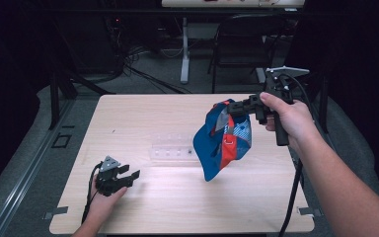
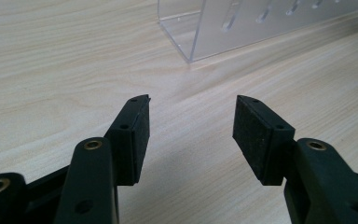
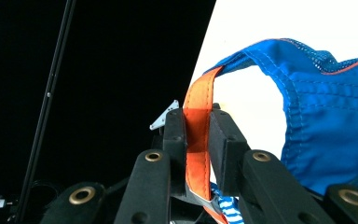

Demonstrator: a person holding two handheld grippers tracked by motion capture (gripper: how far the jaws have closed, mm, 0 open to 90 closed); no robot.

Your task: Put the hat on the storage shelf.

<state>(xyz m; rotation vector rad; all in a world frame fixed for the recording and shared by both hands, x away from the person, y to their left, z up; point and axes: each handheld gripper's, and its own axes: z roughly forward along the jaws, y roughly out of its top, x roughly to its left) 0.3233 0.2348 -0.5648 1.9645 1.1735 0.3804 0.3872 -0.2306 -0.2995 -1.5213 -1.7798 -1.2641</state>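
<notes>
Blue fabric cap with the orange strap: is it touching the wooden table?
Apart. The high view shows the blue cap hanging from the right gripper above the table.

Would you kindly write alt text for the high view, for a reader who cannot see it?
The right tongs, held in a person's hand, are shut on an orange strap of a blue cloth cap, which hangs above a light wooden table. The left tongs rest open near the table's front left, with a clear plastic rack lying at the table's middle.
</notes>
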